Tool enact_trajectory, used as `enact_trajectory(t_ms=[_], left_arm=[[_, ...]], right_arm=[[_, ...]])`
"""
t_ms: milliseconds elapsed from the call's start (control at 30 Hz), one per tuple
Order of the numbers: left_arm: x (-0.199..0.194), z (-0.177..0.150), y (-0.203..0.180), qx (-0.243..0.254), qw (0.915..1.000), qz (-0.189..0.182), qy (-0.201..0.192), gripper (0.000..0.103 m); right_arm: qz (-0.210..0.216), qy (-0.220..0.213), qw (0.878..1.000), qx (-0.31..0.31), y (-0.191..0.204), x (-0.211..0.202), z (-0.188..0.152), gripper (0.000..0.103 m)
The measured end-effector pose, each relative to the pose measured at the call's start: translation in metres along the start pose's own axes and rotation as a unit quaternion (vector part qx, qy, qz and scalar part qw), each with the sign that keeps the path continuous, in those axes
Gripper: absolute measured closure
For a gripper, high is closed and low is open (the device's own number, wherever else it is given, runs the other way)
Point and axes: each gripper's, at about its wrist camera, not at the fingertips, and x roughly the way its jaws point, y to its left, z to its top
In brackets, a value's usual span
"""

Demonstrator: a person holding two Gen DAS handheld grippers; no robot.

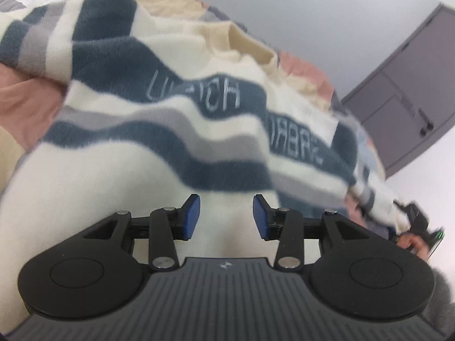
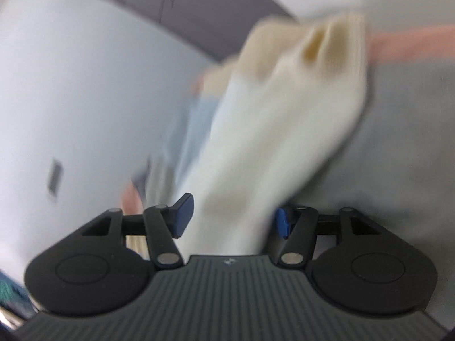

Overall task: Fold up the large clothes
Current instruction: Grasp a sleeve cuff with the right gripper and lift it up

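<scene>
Right claw (image 2: 231, 216) tilted, apparently astride blurred cream sweater (image 2: 256, 147).

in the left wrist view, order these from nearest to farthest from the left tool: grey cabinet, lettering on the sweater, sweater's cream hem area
1. Cream hem area of the sweater, directly under the left tool.
2. Lettering, ahead on the dark stripe, mid-frame.
3. Grey cabinet, far right against the wall.

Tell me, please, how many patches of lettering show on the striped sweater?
2. One patch of lettering sits on a dark band near the middle of the sweater; the other lies lower right, past a fold. Folds may hide more.
</scene>
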Motion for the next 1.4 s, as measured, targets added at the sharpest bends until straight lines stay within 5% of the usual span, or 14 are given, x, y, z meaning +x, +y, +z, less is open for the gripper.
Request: enact_trajectory(t_ms=[100, 233, 367, 667, 967, 1167, 1400], left_arm=[[0.0, 0.005, 0.001, -0.011, 0.9998, 0.001, -0.016, 0.056], [0.009, 0.01, 0.006, -0.027, 0.9994, 0.017, -0.01, 0.056], [0.024, 0.012, 0.002, -0.027, 0.9979, 0.045, 0.038, 0.056], [0.018, 0.008, 0.0, 0.003, 0.9978, 0.045, 0.049, 0.056], [0.014, 0.02, 0.021, -0.02, 0.9983, 0.049, 0.023, 0.056], [-0.008, 0.019, 0.015, -0.015, 0.9992, 0.036, 0.008, 0.056], [-0.042, 0.017, 0.014, -0.02, 0.9994, 0.02, -0.022, 0.056]], right_arm=[[-0.005, -0.036, 0.999, 0.019, -0.016, 0.01, 0.023, 0.049], [-0.042, -0.053, 0.998, -0.014, -0.023, 0.024, 0.045, 0.086], [-0.046, -0.066, 0.996, -0.034, -0.012, 0.028, 0.051, 0.09], [-0.072, -0.121, 0.983, -0.115, 0.035, 0.001, 0.092, 0.091], [0.008, -0.128, 0.966, -0.224, 0.163, -0.05, 0.089, 0.09], [0.081, -0.12, 0.933, -0.331, 0.247, -0.101, 0.04, 0.09], [0.175, -0.083, 0.87, -0.453, 0.316, -0.157, -0.058, 0.09]])
